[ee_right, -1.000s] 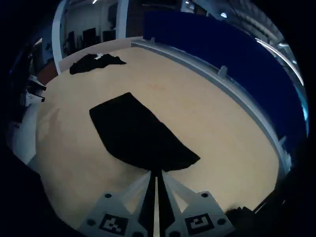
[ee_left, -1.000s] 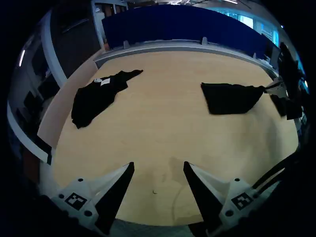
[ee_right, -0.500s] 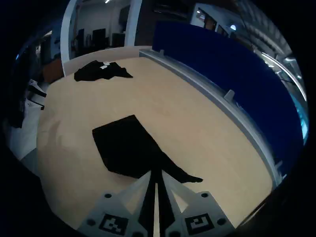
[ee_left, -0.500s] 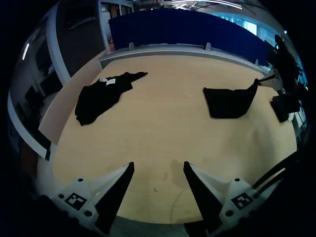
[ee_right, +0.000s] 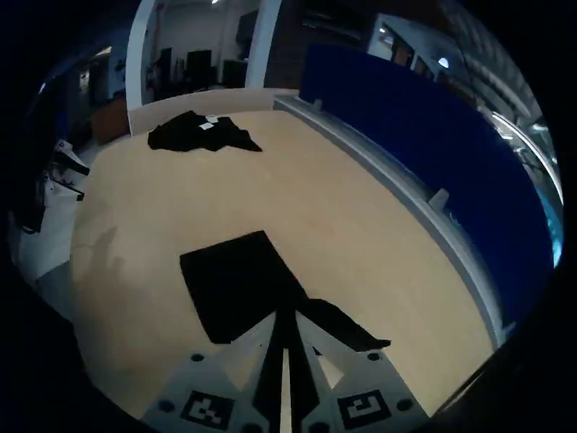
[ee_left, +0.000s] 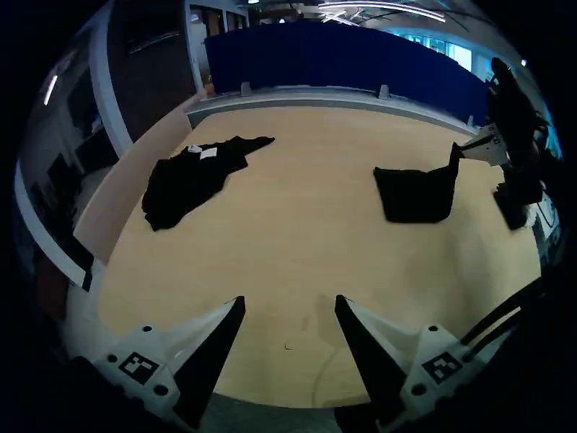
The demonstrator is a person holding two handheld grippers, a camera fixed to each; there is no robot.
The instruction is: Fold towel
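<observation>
Pale wood desk, blue partition along its far edge.

Step in hand: first fold of the black towel. It lies mostly flat close to one side edge of the desk, with one corner lifted clear of the surface.

Right gripper: fingers closed to a slit, pinching that raised corner. The cloth runs from the tips down to the flat part.

Left gripper: fingers spread wide, holding and touching nothing. It hovers over the near edge, well apart from the towel.

Second black cloth with a white tag lies crumpled toward the opposite side edge — not in play.

Judgement: the next move calls for carrying the pinched corner across the towel and laying it square on the far side. Held by one corner the fold may skew — the left gripper probably needs the neighbouring corner.
</observation>
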